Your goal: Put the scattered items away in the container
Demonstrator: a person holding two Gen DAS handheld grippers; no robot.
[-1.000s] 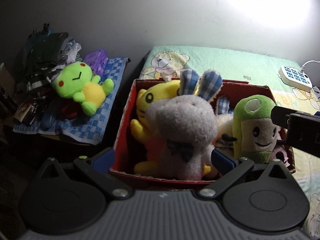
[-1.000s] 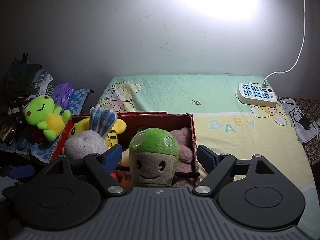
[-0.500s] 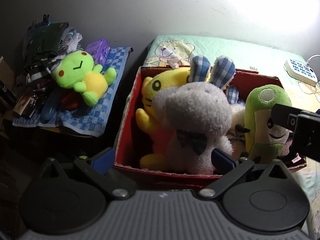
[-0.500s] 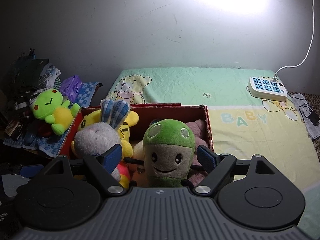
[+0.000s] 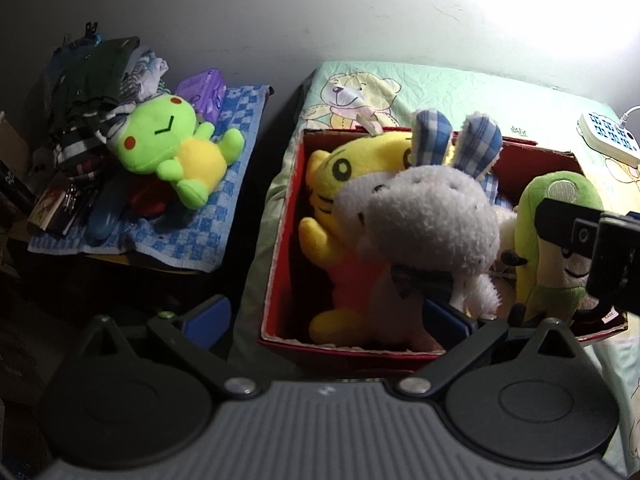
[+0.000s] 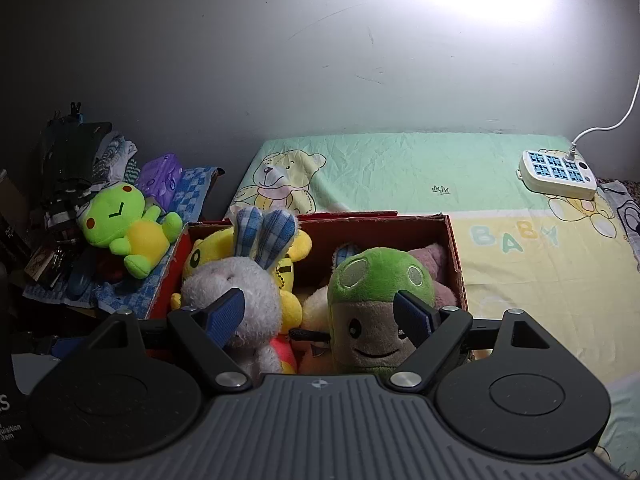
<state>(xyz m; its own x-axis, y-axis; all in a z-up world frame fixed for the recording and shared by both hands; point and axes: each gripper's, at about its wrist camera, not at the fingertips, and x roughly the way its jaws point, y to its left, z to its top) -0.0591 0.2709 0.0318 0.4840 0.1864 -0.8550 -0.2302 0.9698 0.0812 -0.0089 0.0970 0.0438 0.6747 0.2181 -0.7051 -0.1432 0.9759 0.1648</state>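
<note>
A red cardboard box (image 5: 280,240) (image 6: 372,218) sits on the bed, packed with plush toys. Inside are a yellow tiger (image 5: 348,168) (image 6: 204,254), a grey rabbit with blue plaid ears (image 5: 424,216) (image 6: 236,284), a green-capped plush (image 5: 556,196) (image 6: 380,276) and a pink one (image 6: 438,258). A lime green frog plush (image 5: 168,148) (image 6: 124,228) lies outside the box on a blue checked towel (image 5: 224,216). My left gripper (image 5: 328,316) hangs open over the box's near left side, holding nothing. My right gripper (image 6: 320,312) is open just in front of the green-capped plush, and its body (image 5: 596,252) shows at the right edge of the left wrist view.
A pile of dark clothes and small items (image 5: 88,92) sits behind the frog, with a purple bag (image 5: 202,88) beside it. A white power strip (image 6: 556,170) with its cord lies at the far right of the bear-print bed sheet (image 6: 400,160). A grey wall runs behind everything.
Both views have shifted so the box sits further right and a little higher in each. The left gripper has moved toward the box's left side. Both grippers stay open.
</note>
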